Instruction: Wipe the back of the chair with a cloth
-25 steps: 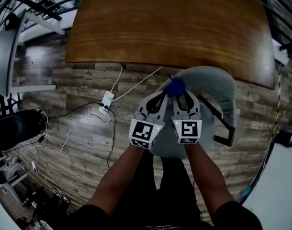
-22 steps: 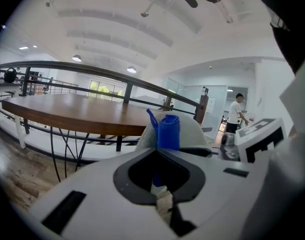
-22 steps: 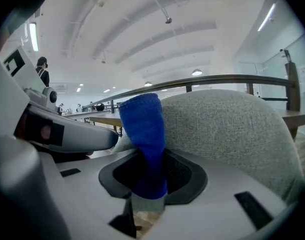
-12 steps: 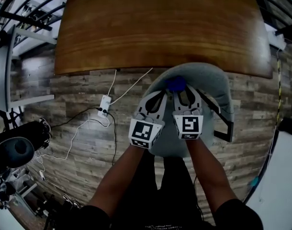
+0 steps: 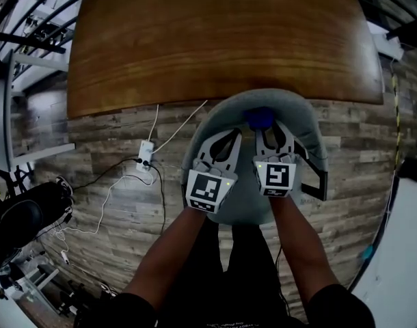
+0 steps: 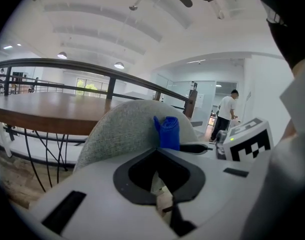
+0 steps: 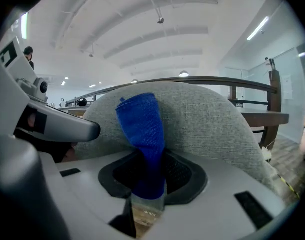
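The grey fabric chair back (image 5: 301,125) stands right below me, close to the table's edge. My right gripper (image 5: 271,137) is shut on a rolled blue cloth (image 5: 260,118). The cloth (image 7: 142,129) sticks up from the jaws and rests against the top of the chair back (image 7: 207,119). My left gripper (image 5: 225,142) is alongside, just left of the right one, shut with nothing in it. In the left gripper view the cloth (image 6: 168,132) shows against the chair back (image 6: 122,129) beyond the closed jaws of the left gripper (image 6: 160,184).
A wooden table (image 5: 222,39) runs across the far side of the chair. A white power strip (image 5: 145,154) with cables lies on the plank floor at left. The chair's black armrest (image 5: 312,178) is at right. A black seat (image 5: 20,210) sits far left. A person (image 6: 225,115) stands far off.
Both grippers have moved a little right and forward together. The blue cloth has gone from the chair back's near-left edge onto its top.
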`<state>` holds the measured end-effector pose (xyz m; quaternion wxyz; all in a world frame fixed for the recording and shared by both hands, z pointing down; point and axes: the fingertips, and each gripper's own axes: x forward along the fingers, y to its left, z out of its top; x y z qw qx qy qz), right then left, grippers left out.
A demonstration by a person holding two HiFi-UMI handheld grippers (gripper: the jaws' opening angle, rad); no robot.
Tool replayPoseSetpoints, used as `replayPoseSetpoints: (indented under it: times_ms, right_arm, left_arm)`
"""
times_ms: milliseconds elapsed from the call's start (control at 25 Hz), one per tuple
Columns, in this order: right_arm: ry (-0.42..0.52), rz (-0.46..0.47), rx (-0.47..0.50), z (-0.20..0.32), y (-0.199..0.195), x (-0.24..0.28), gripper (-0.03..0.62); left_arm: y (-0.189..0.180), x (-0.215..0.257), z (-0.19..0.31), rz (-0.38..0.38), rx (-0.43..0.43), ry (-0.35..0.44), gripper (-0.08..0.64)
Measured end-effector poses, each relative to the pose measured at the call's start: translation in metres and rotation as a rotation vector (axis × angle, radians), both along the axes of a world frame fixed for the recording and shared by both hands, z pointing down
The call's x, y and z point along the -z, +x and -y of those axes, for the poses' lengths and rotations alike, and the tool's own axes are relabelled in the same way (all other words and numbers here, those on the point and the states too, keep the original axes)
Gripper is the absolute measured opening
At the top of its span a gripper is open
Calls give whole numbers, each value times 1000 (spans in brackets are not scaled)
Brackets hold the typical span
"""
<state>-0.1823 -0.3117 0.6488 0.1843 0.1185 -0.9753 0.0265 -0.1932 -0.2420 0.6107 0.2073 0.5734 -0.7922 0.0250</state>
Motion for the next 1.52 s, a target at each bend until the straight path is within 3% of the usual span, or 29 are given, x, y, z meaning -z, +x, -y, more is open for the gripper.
replayPoseSetpoints:
  times_ms: [720,1280,1520]
  right_arm:
    - [-10,-18,-138,65,61,-3,110]
    - [-56,-44,-306,96,123,-15,110]
    - [-47,-59,-298,90,129,-15,110]
  left_arm:
    - [40,3,56,-16,-78,6,6]
    - [67,11,81,-40,-144,43,6]
    - [71,10,69,-42,-130,35,6]
